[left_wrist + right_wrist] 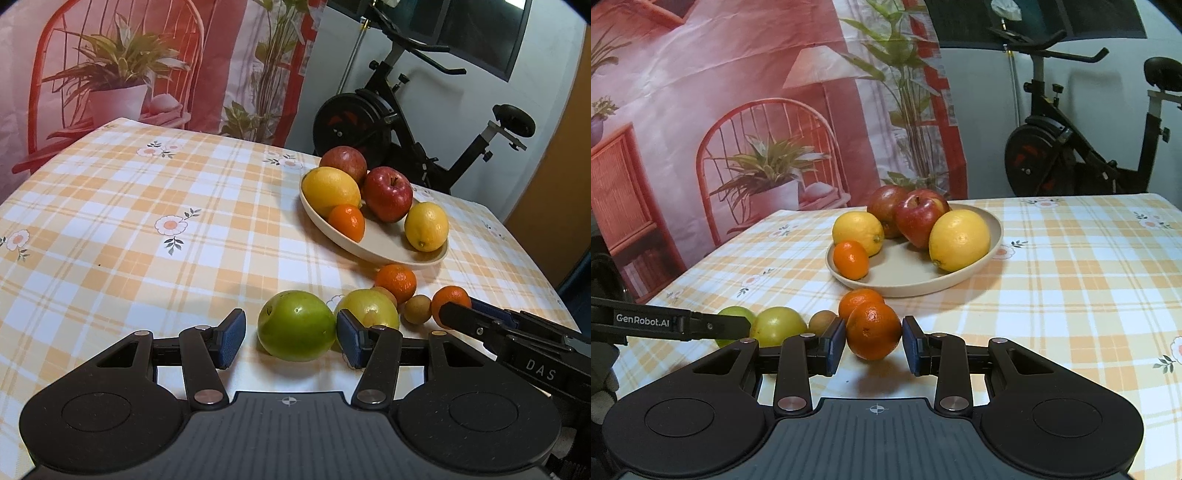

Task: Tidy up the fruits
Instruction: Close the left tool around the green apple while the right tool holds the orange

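Observation:
A green apple (295, 325) rests on the checked tablecloth between the jaws of my left gripper (290, 325). The right pad touches it and the left pad stands a little clear, so the gripper is open. My right gripper (874, 336) is shut on a tangerine (873, 330), held just above the cloth over its shadow; the left wrist view shows this tangerine (450, 301) at the right. A beige bowl (912, 288) behind holds two lemons, two red apples and a tangerine.
Loose on the cloth beside the grippers lie a yellow-green apple (369, 308), a small brown fruit (417, 309) and another tangerine (396, 282). An exercise bike (388, 122) stands past the table's far edge. A printed backdrop (757, 110) hangs behind.

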`<state>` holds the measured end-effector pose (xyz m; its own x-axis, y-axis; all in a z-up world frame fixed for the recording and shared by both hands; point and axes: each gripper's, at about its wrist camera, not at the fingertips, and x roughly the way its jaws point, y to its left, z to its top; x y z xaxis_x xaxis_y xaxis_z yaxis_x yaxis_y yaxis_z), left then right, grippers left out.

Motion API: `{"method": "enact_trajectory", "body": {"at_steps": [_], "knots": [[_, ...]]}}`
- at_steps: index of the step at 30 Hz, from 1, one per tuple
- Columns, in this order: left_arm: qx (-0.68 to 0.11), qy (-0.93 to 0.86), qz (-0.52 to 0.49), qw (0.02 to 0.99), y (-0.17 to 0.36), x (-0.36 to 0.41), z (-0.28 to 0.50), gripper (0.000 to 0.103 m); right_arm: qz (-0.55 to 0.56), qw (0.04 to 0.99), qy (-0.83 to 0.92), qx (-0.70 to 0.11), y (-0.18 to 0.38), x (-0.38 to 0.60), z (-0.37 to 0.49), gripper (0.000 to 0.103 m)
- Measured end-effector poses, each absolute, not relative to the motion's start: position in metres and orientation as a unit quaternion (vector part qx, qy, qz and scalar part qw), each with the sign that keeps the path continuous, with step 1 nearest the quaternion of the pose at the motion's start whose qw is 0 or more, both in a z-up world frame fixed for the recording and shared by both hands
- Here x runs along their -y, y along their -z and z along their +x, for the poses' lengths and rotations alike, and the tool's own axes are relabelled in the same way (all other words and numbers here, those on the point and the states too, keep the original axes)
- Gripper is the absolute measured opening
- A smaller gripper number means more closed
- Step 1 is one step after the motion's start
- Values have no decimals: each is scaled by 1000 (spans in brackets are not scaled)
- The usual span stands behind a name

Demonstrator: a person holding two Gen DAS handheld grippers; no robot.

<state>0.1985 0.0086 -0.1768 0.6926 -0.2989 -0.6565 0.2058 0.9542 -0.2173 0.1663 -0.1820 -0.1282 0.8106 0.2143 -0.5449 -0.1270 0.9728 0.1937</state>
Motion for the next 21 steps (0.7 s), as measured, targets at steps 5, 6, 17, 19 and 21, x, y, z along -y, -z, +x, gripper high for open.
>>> {"method": "enact_trajectory", "body": {"at_steps": [5, 6, 17, 19, 21], "knots": [[-367, 140, -70, 917, 179, -10, 200, 58, 74, 948, -90, -294, 128, 182, 166, 31], [-367, 141, -70, 917, 179, -9, 201, 58, 74, 948, -90, -294, 128, 182, 166, 31], [-365, 151, -67, 916, 180, -7, 198, 50, 73, 949, -90, -294, 128, 181, 166, 31], [-362, 146, -65, 918, 179, -7, 197, 50, 73, 949, -91, -295, 128, 181, 166, 31], [-358, 143, -67, 920, 178, -9, 197, 50, 74, 948, -91, -295, 128, 181, 166, 31]]}}
